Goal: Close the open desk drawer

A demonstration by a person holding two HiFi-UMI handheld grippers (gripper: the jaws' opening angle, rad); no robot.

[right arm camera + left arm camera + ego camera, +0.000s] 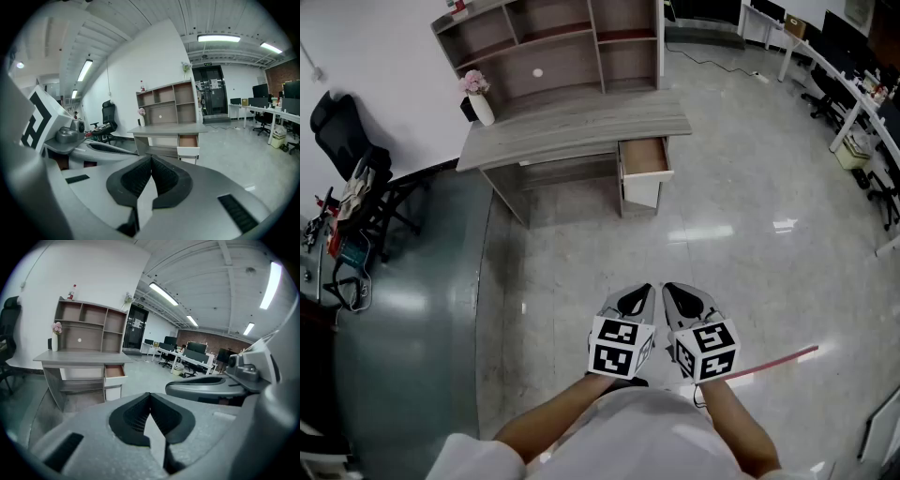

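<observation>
While the drawer (644, 157) is gaping at upper centre, left tool (641, 296) and right tool (673, 296) are hovering closed, empty; a square push looks best.

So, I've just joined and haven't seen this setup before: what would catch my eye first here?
The grey desk by the far wall stands out, with one drawer pulled open under its right end. Close to the camera, the left gripper and right gripper sit side by side, both shut and empty, far from the desk. A vase of pink flowers stands on the desk's left end.
</observation>
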